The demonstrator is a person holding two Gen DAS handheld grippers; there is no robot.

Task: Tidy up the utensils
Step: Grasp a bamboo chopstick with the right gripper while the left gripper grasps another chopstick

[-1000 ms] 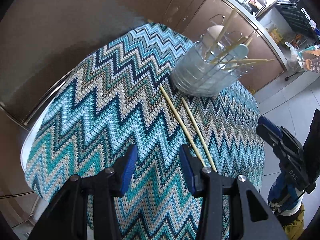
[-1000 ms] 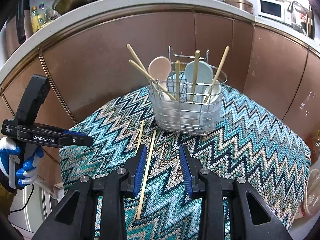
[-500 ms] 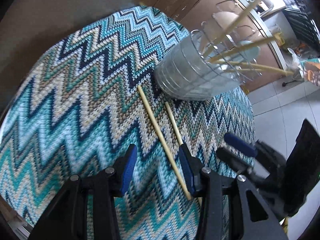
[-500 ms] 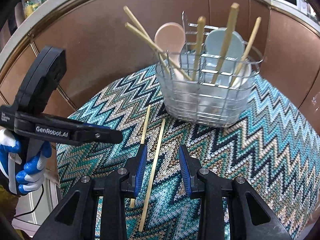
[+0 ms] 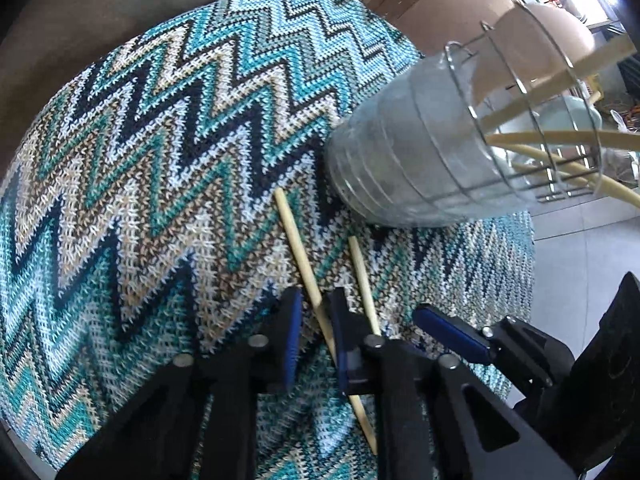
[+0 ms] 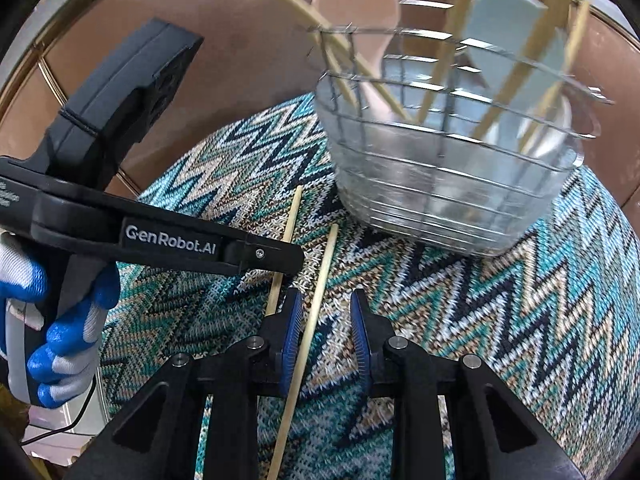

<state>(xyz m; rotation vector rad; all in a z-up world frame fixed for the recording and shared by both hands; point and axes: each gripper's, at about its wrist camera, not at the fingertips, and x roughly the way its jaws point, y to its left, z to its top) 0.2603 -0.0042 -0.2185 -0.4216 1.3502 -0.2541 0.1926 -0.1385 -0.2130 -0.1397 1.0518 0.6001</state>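
Two wooden chopsticks lie side by side on the zigzag cloth in front of a wire utensil basket [image 5: 420,168] [image 6: 448,184]. My left gripper [image 5: 314,322] is open, low over the cloth, its jaws on either side of the left chopstick [image 5: 298,252]. My right gripper [image 6: 326,320] is open, its jaws on either side of the right chopstick [image 6: 316,304], close to its left pad. The right chopstick also shows in the left wrist view [image 5: 362,276]. The basket holds several chopsticks, a pink spoon [image 6: 360,4] and a pale blue spoon [image 6: 508,20].
The zigzag cloth [image 5: 140,152] covers a small round table. Brown cabinet fronts [image 6: 248,92] stand just behind the basket. The left gripper's body [image 6: 160,240] and gloved hand cross the right wrist view; the right gripper's finger [image 5: 452,336] shows beside the left one.
Both grippers have come down and forward toward the basket. Each now has a chopstick between its jaws. The left jaws have narrowed.
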